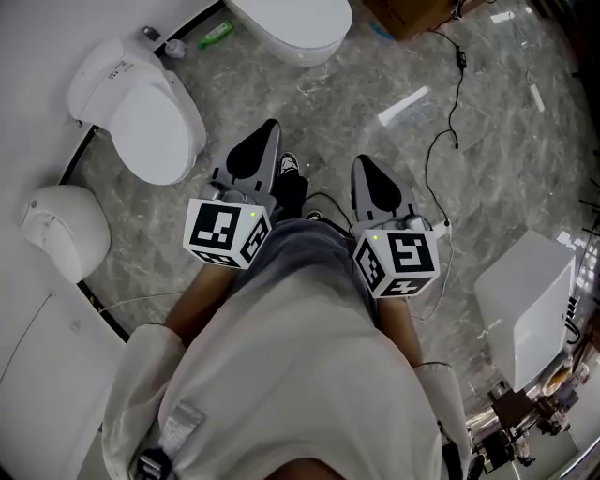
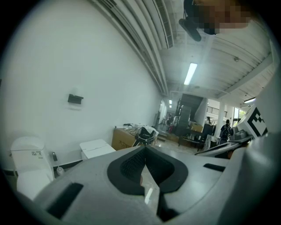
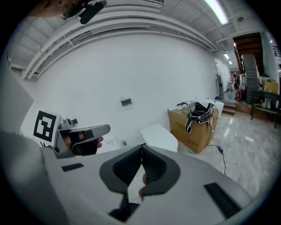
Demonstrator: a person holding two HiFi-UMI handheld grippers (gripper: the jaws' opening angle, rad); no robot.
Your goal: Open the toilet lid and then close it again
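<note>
1. Toilet placement is deciding this: the white oval porcelain toilet (image 1: pixel 141 117) is sitting in the upper left of the head view, with its smooth white lid (image 1: pixel 155 127) lying down flat. A second white toilet (image 1: pixel 291 28) at top centre and a third white toilet (image 1: pixel 61 230) at the left edge are standing farther off, so I am judging the nearest one to be meant.
2. Its long axis is running from the hinge end at upper left to the front rim at lower right, so the lid's front lip is facing the claws.
3. The left claw (image 1: pixel 265 131) is hanging nearer, well apart from that lip, its jaws pressing together on nothing.
4. The right claw (image 1: pixel 366 169) is sitting farther right, its jaws likewise meeting, empty.
5. Probably the left claw is needing a reach up and leftward.
</note>
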